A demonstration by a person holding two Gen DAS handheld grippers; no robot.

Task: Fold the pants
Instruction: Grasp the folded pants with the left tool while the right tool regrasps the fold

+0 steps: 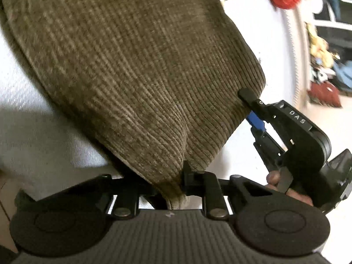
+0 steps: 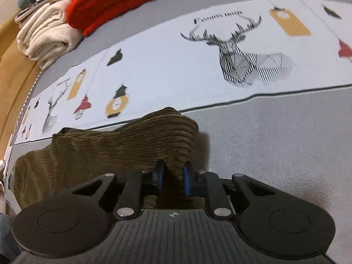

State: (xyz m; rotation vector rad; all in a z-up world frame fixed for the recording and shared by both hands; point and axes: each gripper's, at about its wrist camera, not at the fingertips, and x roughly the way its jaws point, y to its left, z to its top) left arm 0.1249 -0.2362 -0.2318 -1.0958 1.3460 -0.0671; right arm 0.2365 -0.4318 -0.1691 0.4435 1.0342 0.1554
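both grippers are clamped on the same edge of the pants (image 1: 136, 66), olive corduroy. the left gripper (image 1: 184, 182) has its jaws pressed together on one corner of the cloth, fabric bunched and puckering right at the pinch. the right gripper (image 2: 173, 176) has its blue pads pinching a fold of the same cloth; in the left wrist view it shows off to the right of the left jaws, biting the far corner of that edge.

two corners held apart like this keeps the edge spread and taut between the jaws, so it can be carried over as one straight line instead of sagging. my read: this is the lift stage of a fold.

beyond the right jaws the pants rise in a hump, then trail off to the left and lie on the printed sheet (image 2: 165, 66) with the deer graphic. the surface looks like a bed (image 2: 286, 143), grey cover, not a desk.

far ahead-left of the right jaws: a red knit (image 2: 123, 2) and cream folded cloth (image 2: 46, 37), stacked well clear, probably finished items kept out of the working area.

risk: the right pinch looks shallow near the hem, could slip under tension.
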